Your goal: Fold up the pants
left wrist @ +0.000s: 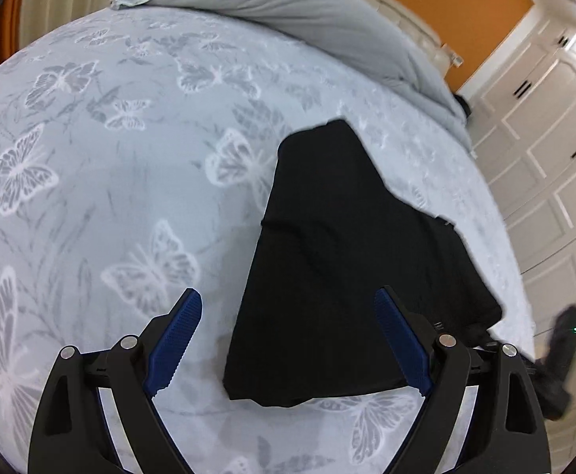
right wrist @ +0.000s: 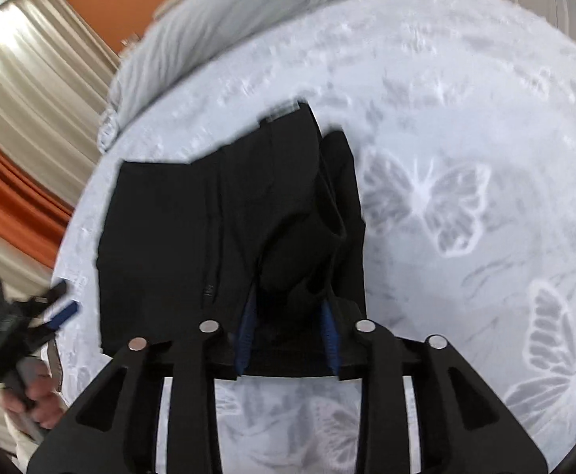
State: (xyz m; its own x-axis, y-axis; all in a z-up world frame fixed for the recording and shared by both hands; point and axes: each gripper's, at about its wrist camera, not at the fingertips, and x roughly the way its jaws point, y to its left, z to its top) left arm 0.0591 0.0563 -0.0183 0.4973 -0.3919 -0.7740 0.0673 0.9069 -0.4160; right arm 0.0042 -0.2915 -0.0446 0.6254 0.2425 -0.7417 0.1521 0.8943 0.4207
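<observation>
Black pants (left wrist: 339,260) lie folded on the bed (left wrist: 110,181). Left claw (left wrist: 288,339) hangs open over their near edge. Right claw (right wrist: 291,316) grips a raised fold.

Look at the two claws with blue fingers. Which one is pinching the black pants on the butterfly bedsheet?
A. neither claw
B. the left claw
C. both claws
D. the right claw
D: a bunched fold of the black pants sits clamped in the right gripper, while the left gripper hangs wide open with nothing pinched, above the pants on the butterfly bedsheet.
</observation>
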